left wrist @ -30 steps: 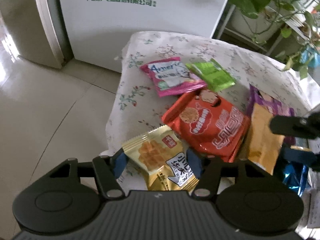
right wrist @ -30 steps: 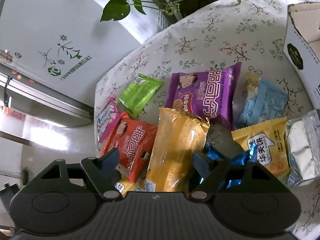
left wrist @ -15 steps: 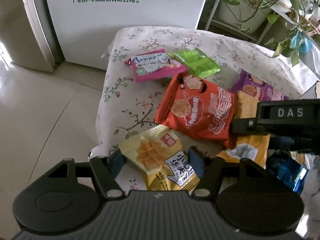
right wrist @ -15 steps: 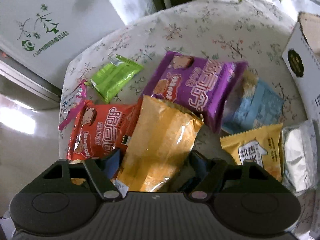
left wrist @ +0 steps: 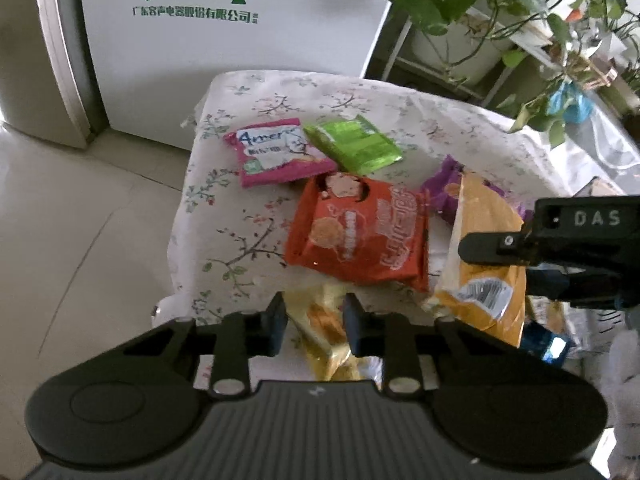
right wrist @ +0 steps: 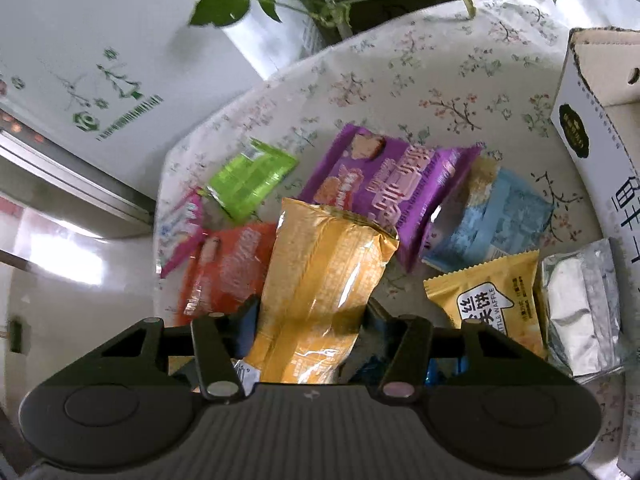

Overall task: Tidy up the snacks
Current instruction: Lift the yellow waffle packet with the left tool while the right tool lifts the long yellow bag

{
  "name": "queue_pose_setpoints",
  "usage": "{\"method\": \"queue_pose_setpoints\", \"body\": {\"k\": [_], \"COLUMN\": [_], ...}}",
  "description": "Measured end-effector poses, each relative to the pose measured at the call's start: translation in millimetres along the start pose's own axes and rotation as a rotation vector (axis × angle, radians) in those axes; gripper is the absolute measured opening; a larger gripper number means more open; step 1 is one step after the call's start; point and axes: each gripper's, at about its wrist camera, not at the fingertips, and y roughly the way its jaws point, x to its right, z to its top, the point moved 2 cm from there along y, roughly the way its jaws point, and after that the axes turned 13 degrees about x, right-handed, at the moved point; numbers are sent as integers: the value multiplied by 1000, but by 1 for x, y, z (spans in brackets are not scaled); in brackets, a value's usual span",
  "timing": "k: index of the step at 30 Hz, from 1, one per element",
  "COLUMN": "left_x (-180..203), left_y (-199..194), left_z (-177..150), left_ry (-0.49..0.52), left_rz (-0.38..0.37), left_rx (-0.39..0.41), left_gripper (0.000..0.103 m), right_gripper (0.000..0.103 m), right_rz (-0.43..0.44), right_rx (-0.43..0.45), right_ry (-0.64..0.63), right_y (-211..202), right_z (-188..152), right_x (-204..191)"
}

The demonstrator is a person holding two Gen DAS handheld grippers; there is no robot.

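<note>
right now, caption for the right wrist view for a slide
Right gripper clamps an orange snack packet above scattered snacks.

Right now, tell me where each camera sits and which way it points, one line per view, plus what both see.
Left wrist: rides the left gripper, looking along its fingers over the table edge toward a white appliance; its fingers pinch a yellow waffle packet, and the right gripper reaches in from the right.
Right wrist: rides the right gripper, looking down across the table toward a cardboard box; its fingers flank the long orange packet.
Shared: the long orange packet, red packet, green packet, purple packet.
</note>
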Motion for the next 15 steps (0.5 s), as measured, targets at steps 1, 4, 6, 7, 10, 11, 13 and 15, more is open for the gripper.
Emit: {"method": "queue_pose_setpoints", "body": {"k": [1,4,6,7,10,11,13,15], "left_x": [1,-2,-4,-4,1,3,9,17], "left_y": [1,9,10,8,4,3,2,3], "left_z": [-1,-9,-13,-13,-16,-17,-18,-21], "left_ry": [3,0,-33,-42,-30,-19,9,48], "left_rz": [-2,23,13,15,30,36,47,67], "left_rx": [-10,-42,-61,-62,-62,-64,-63,-63], "left_gripper": [28,33,47,60,74,74,78,83], "right_gripper": [61,61,61,61,61,61,61,61], "right_rz": [13,15,11,11,24,29,36,34], "right_rx": [5,13,9,9,19,20,24,28], "right_ry": [-3,-10,-1,2,-5,-4,-2,-1], "right_y": [-4,-7,-6,-6,-13,-14,-17,-19], "right_z": [1,2,2,3,5,6,8,9], "right_x": [-1,-1,-1,-1,0,0,1,2]}}
